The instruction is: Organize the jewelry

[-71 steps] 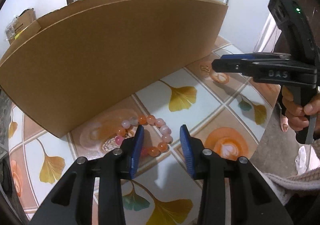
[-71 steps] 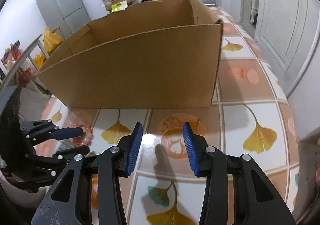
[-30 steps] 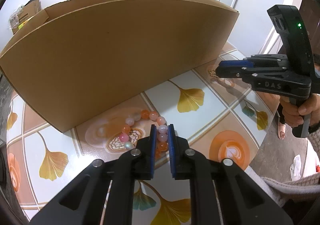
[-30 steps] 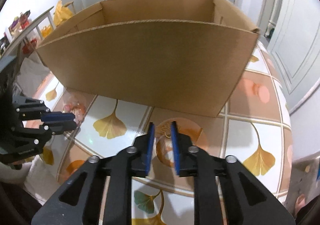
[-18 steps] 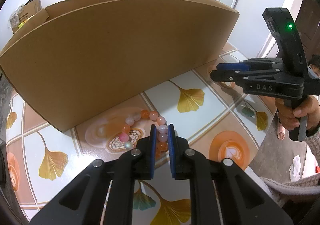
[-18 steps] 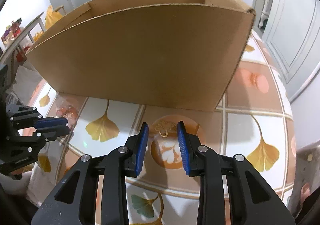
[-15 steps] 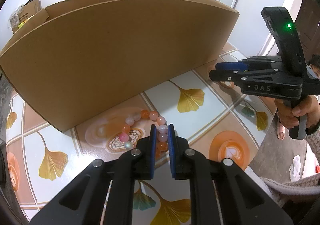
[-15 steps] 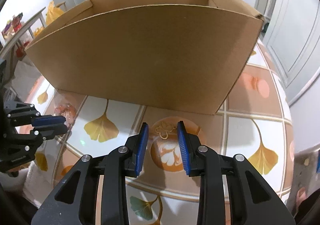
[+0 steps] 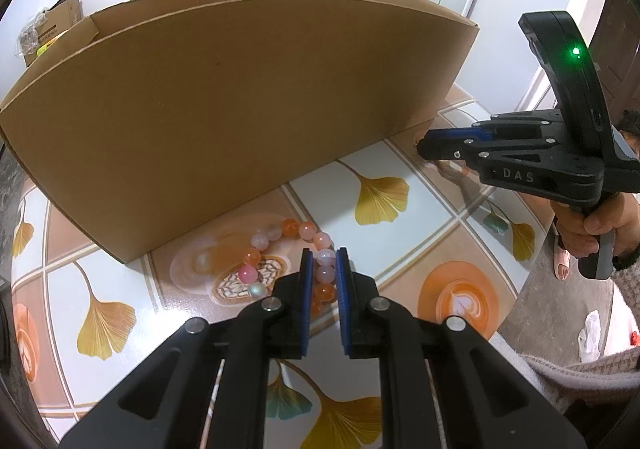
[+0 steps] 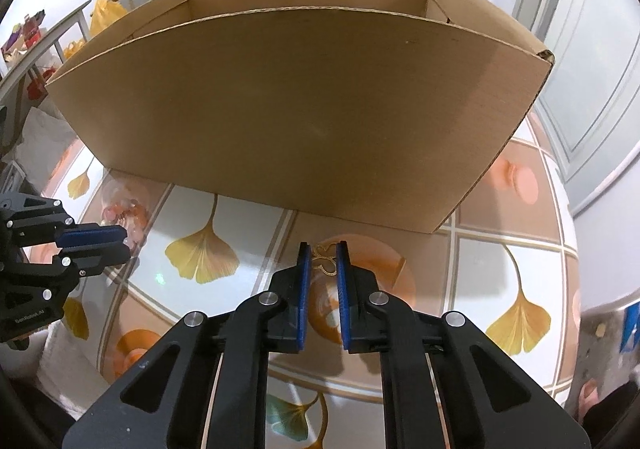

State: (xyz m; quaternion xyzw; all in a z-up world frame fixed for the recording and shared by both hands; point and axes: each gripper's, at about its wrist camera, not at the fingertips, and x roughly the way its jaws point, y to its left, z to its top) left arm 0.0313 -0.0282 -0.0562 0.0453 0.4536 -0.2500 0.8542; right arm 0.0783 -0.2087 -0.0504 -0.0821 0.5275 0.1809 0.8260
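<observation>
Beads of the bracelet (image 9: 297,254), pink, orange and pearly, lie in a loop on the tabletop (image 9: 380,153) just in front of the cardboard box (image 9: 240,97), near the box's left front corner. The left gripper (image 9: 323,269) is clenched on the loop's near-right stretch, with several beads caught between its blue pads. Over by the box's right front corner, the right gripper (image 10: 320,265) has its jaws drawn close around a small gold piece (image 10: 325,255) (probably a thin chain or earring, too fine to name); whether it truly grasps it I cannot tell.

Risk, as I judge it: round beads may roll out of the pads on lifting, or the dangling loop may catch the box's tall front wall. The gold piece, being slight, could slip free unnoticed.
</observation>
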